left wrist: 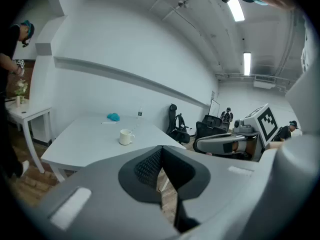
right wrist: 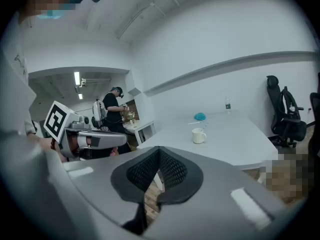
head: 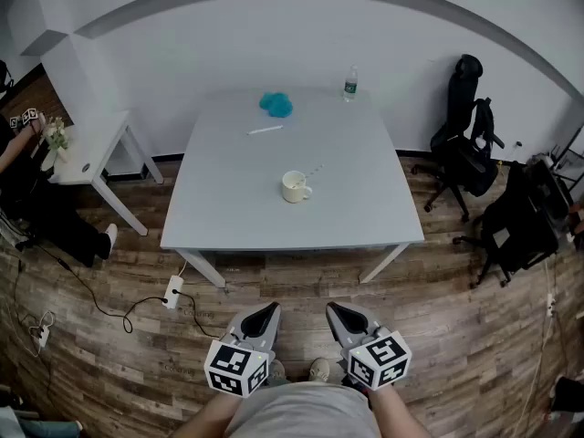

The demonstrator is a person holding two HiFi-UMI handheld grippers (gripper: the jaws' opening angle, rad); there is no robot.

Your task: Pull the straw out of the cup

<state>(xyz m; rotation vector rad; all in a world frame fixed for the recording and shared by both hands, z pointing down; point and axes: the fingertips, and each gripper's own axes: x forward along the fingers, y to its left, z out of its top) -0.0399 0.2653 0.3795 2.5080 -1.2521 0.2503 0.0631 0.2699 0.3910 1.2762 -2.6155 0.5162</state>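
Here the left gripper (head: pixel 265 314) and right gripper (head: pixel 337 314) hang empty, jaws together, well apart from the cup (head: pixel 294 187) and straw (head: pixel 313 170).

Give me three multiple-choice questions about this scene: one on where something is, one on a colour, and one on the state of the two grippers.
1. Where on the table does the bottle stand?
A. at the far edge
B. touching the mug's handle
C. at the near edge

2. What colour is the crumpled thing on the table's far side?
A. red
B. teal
C. yellow

3. How do the left gripper and right gripper stand?
A. both shut and empty, short of the table
B. left shut on a straw
C. both open above the table

Answers:
1 A: the bottle stands at the far edge, well apart from the cup.
2 B: it shows teal in the head view.
3 A: each gripper view shows its jaws together with nothing between them, and the head view shows both held near the person's body.
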